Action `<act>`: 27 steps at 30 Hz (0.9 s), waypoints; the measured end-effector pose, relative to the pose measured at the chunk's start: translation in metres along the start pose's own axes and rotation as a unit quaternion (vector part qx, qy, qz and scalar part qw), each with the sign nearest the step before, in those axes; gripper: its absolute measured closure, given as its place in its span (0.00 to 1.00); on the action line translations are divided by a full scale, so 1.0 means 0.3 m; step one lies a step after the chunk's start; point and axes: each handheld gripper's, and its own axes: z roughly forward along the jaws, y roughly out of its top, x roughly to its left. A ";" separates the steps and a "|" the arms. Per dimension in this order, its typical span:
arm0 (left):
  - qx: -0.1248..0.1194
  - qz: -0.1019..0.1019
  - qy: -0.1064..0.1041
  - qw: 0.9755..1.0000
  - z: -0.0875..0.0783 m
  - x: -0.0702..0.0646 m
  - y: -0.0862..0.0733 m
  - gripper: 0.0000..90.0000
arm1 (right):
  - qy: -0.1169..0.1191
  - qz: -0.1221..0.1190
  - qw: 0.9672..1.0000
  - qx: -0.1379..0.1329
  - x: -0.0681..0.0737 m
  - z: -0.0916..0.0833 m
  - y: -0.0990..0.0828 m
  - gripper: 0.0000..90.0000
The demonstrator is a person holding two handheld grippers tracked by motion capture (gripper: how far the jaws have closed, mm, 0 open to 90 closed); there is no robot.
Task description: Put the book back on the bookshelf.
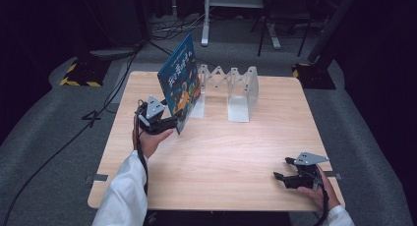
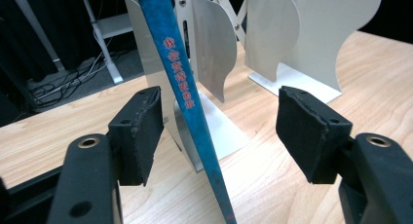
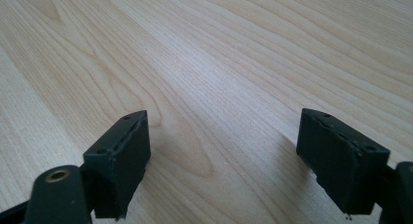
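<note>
At the near right corner of the table point(image 1: 221, 152), the right gripper point(image 1: 287, 169) rests in the person's hand, its fingers point(image 3: 119, 156) spread wide over bare wood with nothing between them. Farther in on the left, the left gripper point(image 1: 169, 122) sits at the lower edge of a blue book point(image 1: 179, 83), which stands tilted on the table and leans against the near plate of a white metal book rack point(image 1: 241, 96). Its fingers point(image 2: 139, 131) stand apart on either side of the book's spine, neither pad pressing it.
</note>
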 end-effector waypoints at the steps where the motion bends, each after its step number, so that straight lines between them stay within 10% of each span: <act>1: 0.004 0.001 -0.003 1.000 -0.002 -0.001 0.001 0.34 | 0.000 0.000 1.000 0.000 0.000 0.000 0.000 0.23; 27: 0.079 0.074 -0.022 0.994 -0.094 -0.048 -0.037 0.19 | -0.004 0.003 1.000 0.001 0.001 -0.001 0.000 0.23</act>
